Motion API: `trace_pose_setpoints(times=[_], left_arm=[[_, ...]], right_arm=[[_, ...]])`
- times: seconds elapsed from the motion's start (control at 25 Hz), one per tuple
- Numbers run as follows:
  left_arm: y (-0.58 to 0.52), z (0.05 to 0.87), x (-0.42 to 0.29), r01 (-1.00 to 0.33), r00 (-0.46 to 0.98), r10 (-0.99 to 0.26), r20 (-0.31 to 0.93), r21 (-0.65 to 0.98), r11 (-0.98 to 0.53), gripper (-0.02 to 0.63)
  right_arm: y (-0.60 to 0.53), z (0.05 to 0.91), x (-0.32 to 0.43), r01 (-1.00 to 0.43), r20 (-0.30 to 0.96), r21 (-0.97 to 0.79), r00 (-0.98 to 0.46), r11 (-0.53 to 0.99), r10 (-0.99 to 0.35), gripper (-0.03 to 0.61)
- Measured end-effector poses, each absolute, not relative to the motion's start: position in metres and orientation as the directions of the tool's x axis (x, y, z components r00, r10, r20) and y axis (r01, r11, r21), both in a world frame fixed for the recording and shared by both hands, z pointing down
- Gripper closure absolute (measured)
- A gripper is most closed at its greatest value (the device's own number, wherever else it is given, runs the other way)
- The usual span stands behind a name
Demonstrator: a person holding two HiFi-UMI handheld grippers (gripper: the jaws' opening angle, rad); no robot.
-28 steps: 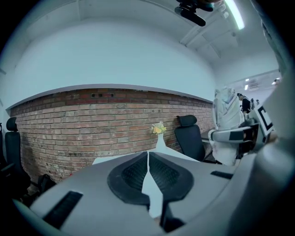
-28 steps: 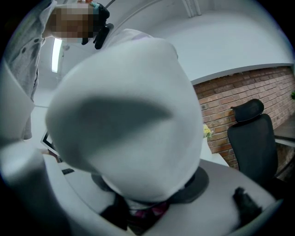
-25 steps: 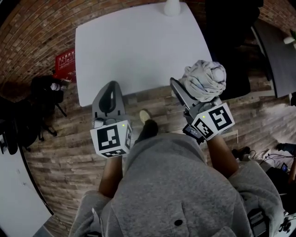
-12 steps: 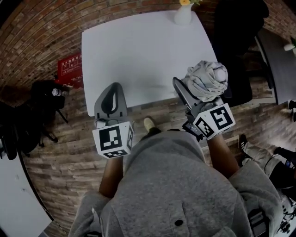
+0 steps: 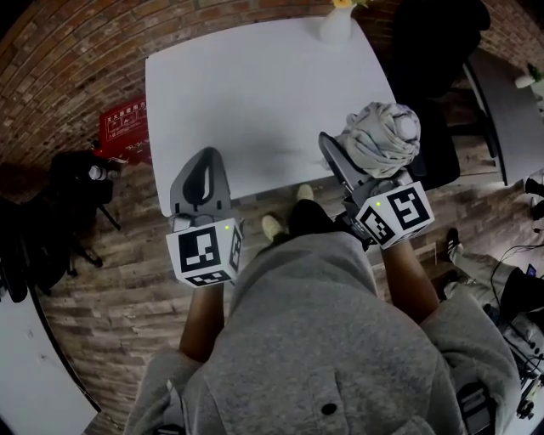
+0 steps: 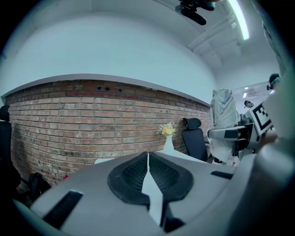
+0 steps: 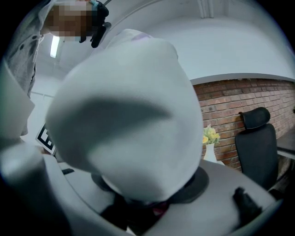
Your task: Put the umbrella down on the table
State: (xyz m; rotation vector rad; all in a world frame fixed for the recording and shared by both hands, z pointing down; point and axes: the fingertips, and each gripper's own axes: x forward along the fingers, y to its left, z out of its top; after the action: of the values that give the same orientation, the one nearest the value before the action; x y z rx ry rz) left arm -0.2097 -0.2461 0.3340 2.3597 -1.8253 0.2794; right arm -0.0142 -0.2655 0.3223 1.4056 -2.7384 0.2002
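A folded pale grey umbrella [image 5: 381, 138] stands upright in my right gripper [image 5: 347, 164], whose jaws are shut on it just past the near right edge of the white table [image 5: 255, 93]. In the right gripper view the umbrella [image 7: 129, 124] fills most of the frame and hides the jaws. My left gripper [image 5: 201, 180] hovers at the table's near left edge, its black pads [image 6: 147, 177] pressed together with nothing between them. From the left gripper view the umbrella [image 6: 223, 120] shows at the right.
A white vase with yellow flowers [image 5: 336, 21] stands at the table's far edge. A black office chair [image 5: 433, 76] sits to the table's right. A red box [image 5: 123, 127] and dark bags [image 5: 68, 183] lie on the wooden floor at the left. A brick wall runs behind.
The person has stepped a little closer to the table; both grippers sit slightly further over its near edge. The umbrella stays gripped upright in the right gripper.
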Motion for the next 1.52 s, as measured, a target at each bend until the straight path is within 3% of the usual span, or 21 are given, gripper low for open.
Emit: trace_pose_setpoints(times=[1.52], left_arm=[[-0.34,0.355,-0.193,-0.964,0.257,-0.92,0.295,0.012,-0.265,0.592]], right_arm=[[-0.365,0.373,-0.004,-0.811,0.257,-0.064,-0.577,0.582,-0.776,0.319]])
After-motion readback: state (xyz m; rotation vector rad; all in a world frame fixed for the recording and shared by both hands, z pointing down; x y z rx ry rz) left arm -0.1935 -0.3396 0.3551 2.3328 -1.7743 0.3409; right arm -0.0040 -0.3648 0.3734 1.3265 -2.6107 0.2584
